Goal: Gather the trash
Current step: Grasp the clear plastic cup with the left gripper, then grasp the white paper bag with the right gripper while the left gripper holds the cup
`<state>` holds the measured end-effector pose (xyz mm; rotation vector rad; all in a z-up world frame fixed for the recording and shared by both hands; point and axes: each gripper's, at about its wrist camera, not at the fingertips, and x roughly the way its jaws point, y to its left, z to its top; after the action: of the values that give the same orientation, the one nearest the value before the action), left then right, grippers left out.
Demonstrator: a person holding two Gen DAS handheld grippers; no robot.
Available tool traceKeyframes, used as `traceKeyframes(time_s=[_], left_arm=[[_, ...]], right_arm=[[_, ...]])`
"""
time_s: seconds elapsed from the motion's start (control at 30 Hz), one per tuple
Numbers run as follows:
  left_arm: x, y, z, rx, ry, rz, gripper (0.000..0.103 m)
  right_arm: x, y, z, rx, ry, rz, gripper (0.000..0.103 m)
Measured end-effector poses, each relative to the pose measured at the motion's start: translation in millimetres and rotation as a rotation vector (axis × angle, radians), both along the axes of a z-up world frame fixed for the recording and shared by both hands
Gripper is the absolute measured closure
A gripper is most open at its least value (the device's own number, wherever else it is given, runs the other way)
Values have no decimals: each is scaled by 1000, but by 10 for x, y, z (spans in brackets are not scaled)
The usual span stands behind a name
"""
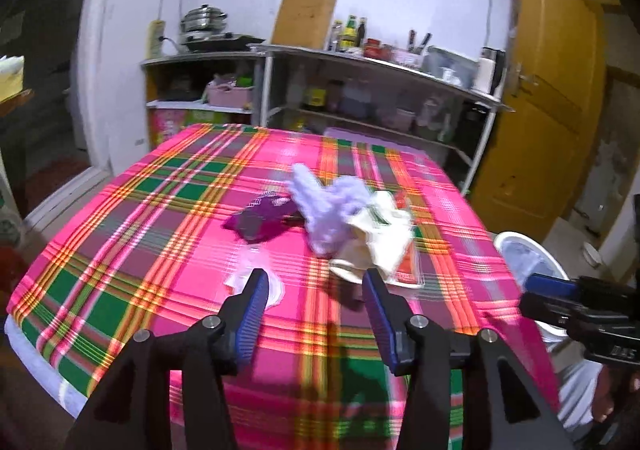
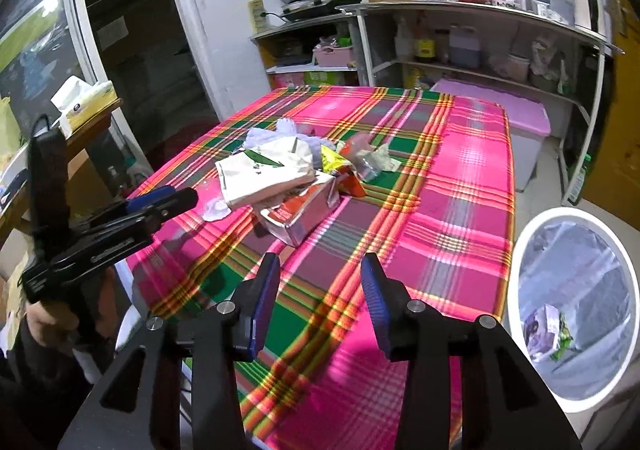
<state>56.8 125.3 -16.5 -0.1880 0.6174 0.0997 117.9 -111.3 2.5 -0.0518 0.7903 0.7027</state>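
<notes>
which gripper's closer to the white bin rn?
Right. The right gripper hangs empty over the table corner beside the white bin; the left gripper is further along the table, toward the trash pile.

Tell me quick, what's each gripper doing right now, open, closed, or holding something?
Left gripper: open, nothing between its fingers, above the pink plaid tablecloth.
Right gripper: open, empty too.

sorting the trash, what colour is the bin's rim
White, lined with a clear bag; bin shows best in the right wrist view.
</notes>
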Motion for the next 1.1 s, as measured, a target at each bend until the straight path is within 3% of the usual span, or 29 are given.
traceKeyframes(time_s=[0.47,0.63,1.1], left_arm=[[495,361,-329,-22,94,84,53],[586,392,-400,-27,119,82,72],[185,613,-281,-78,49,83,73]], right_arm=[[132,261,70,14,-16,33,58],[140,446,120,16,-34,60,54],[144,1231,57,-95,-121,97,54]])
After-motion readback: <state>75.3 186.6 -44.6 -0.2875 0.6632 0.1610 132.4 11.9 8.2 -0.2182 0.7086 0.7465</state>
